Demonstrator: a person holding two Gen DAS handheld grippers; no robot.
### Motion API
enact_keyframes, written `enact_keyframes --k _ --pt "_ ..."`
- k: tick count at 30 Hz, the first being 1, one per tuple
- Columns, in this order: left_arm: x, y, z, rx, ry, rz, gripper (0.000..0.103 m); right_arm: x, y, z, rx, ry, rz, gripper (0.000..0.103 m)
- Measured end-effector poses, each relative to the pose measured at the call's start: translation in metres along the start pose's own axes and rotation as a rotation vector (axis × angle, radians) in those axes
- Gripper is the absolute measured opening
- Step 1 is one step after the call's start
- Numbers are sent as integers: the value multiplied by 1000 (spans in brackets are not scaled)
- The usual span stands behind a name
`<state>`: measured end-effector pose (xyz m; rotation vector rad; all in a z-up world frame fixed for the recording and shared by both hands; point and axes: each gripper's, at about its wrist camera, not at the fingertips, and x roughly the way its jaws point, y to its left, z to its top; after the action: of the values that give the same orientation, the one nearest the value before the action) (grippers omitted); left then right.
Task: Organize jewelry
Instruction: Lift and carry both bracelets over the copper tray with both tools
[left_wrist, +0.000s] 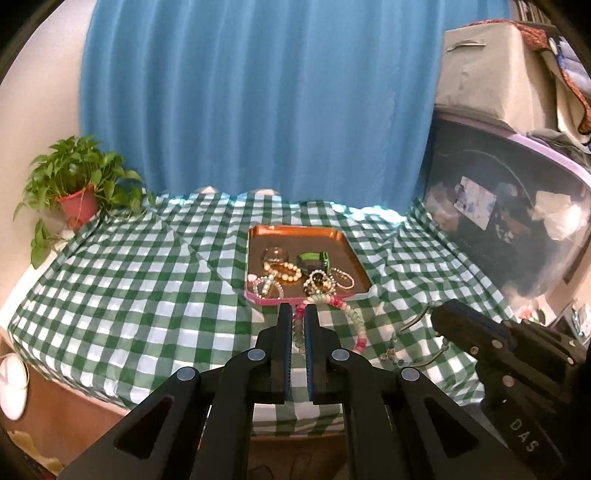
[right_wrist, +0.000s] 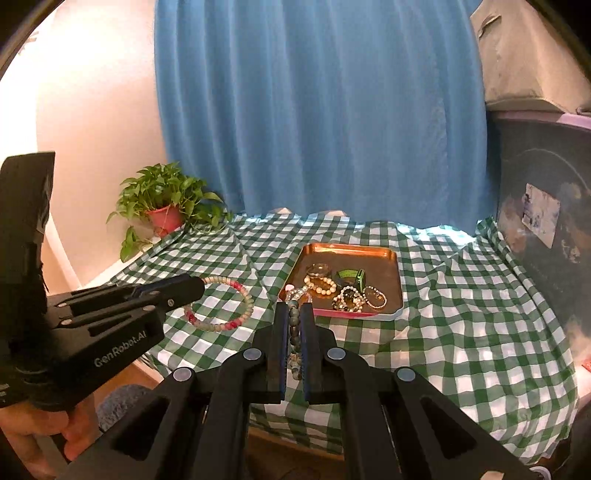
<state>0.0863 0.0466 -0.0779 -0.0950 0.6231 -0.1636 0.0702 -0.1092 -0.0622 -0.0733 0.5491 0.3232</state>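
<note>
Left gripper (left_wrist: 298, 314) is closed on the pink-green bracelet (left_wrist: 352, 317); right gripper (right_wrist: 293, 314) is clamped on a grey bracelet (right_wrist: 294, 343). Both hang over the cloth (left_wrist: 129, 288) just short of the tray (left_wrist: 295, 232). Thin bead grips could slip, or loops snag the tray rim. Each loop's long axis runs roughly toward the tray.

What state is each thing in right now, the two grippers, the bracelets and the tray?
Left gripper: jaws shut on the pink and green bead bracelet.
Right gripper: jaws shut on the grey bead bracelet.
Pink and green bead bracelet: held, outside the tray.
Grey bead bracelet: held, outside the tray.
Tray: flat on the checked cloth, holding several bracelets.
</note>
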Motion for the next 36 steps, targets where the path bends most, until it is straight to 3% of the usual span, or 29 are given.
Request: enact_keyframes --k 13,36 --pt "85 13 0 -5 96 -13 6 61 -23 3 28 59 -15 5" --pt "248 17 39 42 188 1 6 207 -93 29 68 158 -39 5"
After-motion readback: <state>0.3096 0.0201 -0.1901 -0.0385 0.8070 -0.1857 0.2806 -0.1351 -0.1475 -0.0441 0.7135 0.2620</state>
